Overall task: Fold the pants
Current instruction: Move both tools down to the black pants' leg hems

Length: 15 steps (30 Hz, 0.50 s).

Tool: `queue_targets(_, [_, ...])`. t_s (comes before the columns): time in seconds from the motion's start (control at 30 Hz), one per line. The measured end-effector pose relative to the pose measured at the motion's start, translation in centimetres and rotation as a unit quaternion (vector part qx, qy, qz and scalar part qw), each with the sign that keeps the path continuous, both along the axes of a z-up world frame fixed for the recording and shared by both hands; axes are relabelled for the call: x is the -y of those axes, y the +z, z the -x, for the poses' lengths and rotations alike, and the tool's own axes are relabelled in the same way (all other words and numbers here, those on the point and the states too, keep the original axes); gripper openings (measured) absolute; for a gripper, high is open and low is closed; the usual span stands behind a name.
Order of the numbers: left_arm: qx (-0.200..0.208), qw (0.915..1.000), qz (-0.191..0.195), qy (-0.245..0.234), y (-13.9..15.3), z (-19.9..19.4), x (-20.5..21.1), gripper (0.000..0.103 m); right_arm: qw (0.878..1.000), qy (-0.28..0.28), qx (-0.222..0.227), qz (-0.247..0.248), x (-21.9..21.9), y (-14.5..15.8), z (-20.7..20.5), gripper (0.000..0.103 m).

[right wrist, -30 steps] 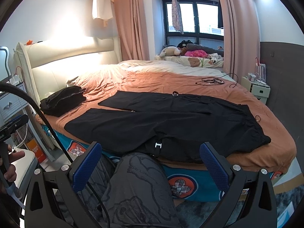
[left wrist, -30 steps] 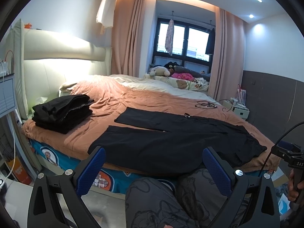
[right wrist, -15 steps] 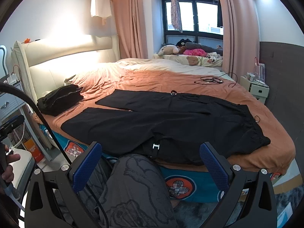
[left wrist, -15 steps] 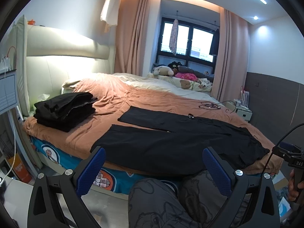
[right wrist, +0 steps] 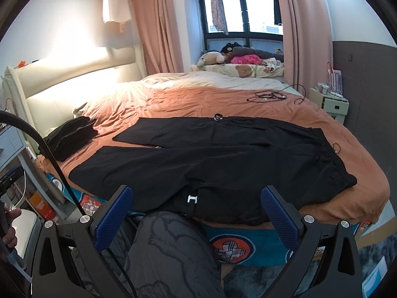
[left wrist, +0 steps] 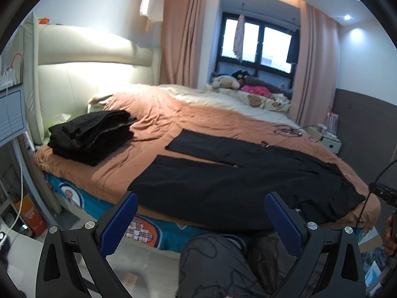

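Note:
Black pants (left wrist: 235, 181) (right wrist: 211, 159) lie flat across the near side of the bed, legs spread apart and pointing left, waistband at the right near the bed's corner. Part of the near leg hangs over the bed's front edge. My left gripper (left wrist: 201, 221) hovers open in front of the bed edge, nothing between its blue pads (left wrist: 119, 223). The right gripper (right wrist: 196, 218) is likewise open and empty, held short of the pants above the person's patterned knee (right wrist: 168, 253).
A stack of folded black clothes (left wrist: 91, 134) (right wrist: 69, 136) sits on the orange bedspread (left wrist: 173, 119) near the headboard. Cables (right wrist: 270, 96) lie at the far right of the bed. A white nightstand (right wrist: 332, 103) stands right, a bedside unit (left wrist: 12, 116) left.
Both grippers have edged closer to the bed and tilted slightly down, so the pants look larger. Both stay open; the pants have not moved.

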<state>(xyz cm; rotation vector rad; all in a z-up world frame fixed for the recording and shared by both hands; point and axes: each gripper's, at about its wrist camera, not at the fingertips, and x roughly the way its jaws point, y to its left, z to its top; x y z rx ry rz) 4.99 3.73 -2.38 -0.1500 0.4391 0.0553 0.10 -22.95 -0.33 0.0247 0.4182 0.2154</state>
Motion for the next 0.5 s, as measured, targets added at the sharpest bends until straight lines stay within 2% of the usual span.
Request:
queue_targets(0.3, [-0.056,0.9977,0.005,0.038,-2.2,-3.1,-2.1,0.103,0.999,-0.024,-0.018,-0.009,1.1,-0.4,-3.7,0.103])
queue_targets(0.5, [-0.091,0.9945,0.005,0.051,-3.9,-5.2,-2.8,0.103,0.998,-0.048,-0.045,-0.016,2.0,-1.4,-6.0,0.103])
